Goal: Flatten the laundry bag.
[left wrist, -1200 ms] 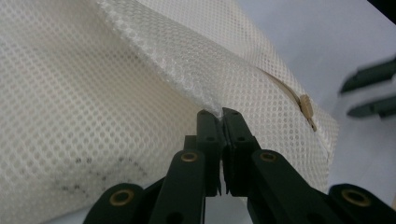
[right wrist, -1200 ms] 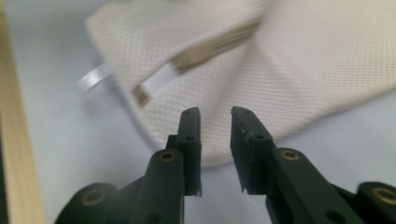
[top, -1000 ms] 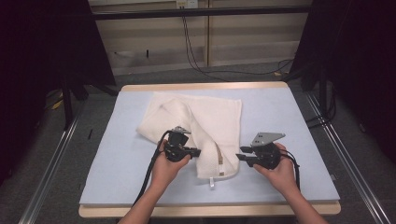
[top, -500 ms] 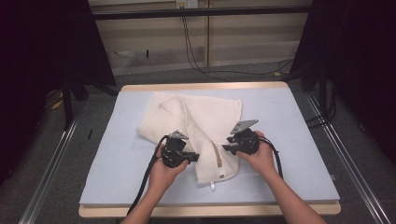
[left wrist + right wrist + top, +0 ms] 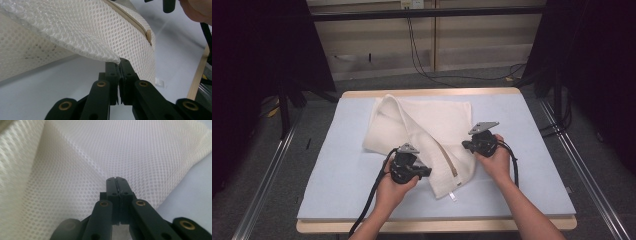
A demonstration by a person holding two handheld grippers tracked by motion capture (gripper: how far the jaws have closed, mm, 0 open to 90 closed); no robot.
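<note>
Claws pinch the white mesh bag (image 5: 422, 132): left claw (image 5: 119, 62) its corner, right claw (image 5: 116, 180) its edge.

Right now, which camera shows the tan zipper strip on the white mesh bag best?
The left gripper view: the tan zipper strip runs large and sharp across the white mesh bag. The high view shows it as a thin tan line, small and far. The right gripper view gives close mesh.

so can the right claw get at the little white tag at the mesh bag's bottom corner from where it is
Probably yes. The tag lies bare on the mat, nothing between it and the right claw. But that claw has just closed at the mesh bag edge, so it would have to let go first.
</note>
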